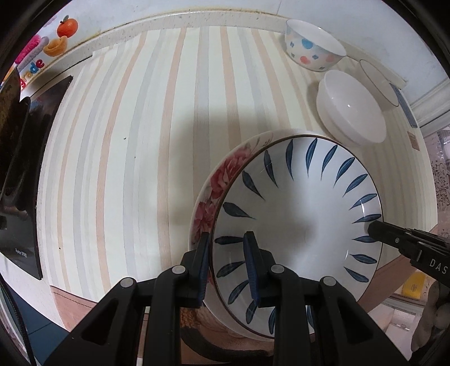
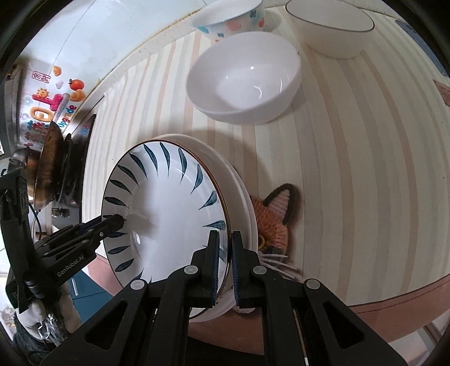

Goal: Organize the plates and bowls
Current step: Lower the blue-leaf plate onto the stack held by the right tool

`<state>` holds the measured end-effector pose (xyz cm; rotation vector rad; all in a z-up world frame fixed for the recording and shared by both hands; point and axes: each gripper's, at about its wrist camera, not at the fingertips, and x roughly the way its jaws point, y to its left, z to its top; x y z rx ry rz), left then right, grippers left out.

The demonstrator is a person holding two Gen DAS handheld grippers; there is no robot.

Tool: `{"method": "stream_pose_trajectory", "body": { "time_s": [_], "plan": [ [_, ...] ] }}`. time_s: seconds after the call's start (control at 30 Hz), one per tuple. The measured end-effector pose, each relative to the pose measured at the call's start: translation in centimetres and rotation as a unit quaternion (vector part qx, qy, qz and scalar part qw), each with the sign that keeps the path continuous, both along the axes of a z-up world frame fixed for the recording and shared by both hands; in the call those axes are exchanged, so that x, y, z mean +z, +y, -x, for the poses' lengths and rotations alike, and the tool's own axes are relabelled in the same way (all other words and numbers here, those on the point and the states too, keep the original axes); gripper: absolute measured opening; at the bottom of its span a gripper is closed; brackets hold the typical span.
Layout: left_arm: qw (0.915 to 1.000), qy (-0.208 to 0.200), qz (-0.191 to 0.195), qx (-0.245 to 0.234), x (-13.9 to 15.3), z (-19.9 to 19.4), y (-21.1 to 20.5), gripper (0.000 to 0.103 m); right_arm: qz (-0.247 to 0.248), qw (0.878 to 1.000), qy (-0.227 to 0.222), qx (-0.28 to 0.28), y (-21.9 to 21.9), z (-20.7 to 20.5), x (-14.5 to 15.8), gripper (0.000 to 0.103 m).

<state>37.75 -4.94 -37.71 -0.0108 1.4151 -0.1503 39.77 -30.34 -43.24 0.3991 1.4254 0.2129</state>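
A white plate with blue leaf marks (image 1: 295, 225) sits on a plate with red flowers (image 1: 216, 185), near the front edge of the striped table. My left gripper (image 1: 227, 264) is shut on the near-left rim of the blue leaf plate, one finger inside and one outside. My right gripper (image 2: 225, 264) is shut on the opposite rim of the blue leaf plate (image 2: 166, 208); the right gripper also shows at the right edge of the left wrist view (image 1: 377, 229). A plain white bowl (image 2: 244, 78), a dotted bowl (image 2: 230, 17) and a dark-rimmed white bowl (image 2: 332, 25) stand behind.
A knitted orange fox mat (image 2: 270, 219) lies under the plate stack. A dark pan and stove (image 2: 50, 166) stand at the table's left end. The wall with colourful stickers (image 1: 56, 36) runs behind. The striped table cover (image 1: 126, 140) spreads left of the plates.
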Motion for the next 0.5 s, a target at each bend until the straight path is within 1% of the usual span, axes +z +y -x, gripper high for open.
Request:
{"method": "stream_pose_trajectory", "body": {
  "time_s": [0.23, 0.5],
  "plan": [
    [0.9999, -0.003, -0.008, 0.008, -0.4, -0.3, -0.2, 0.021, 0.002, 1.0, 0.001, 0.003, 0.4, -0.4, -0.7, 0.01],
    [0.9997, -0.005, -0.021, 0.012, -0.8, -0.3, -1.1, 0.021, 0.016, 1.0, -0.004, 0.021, 0.8, -0.8, -0.3, 0.01]
  ]
}}
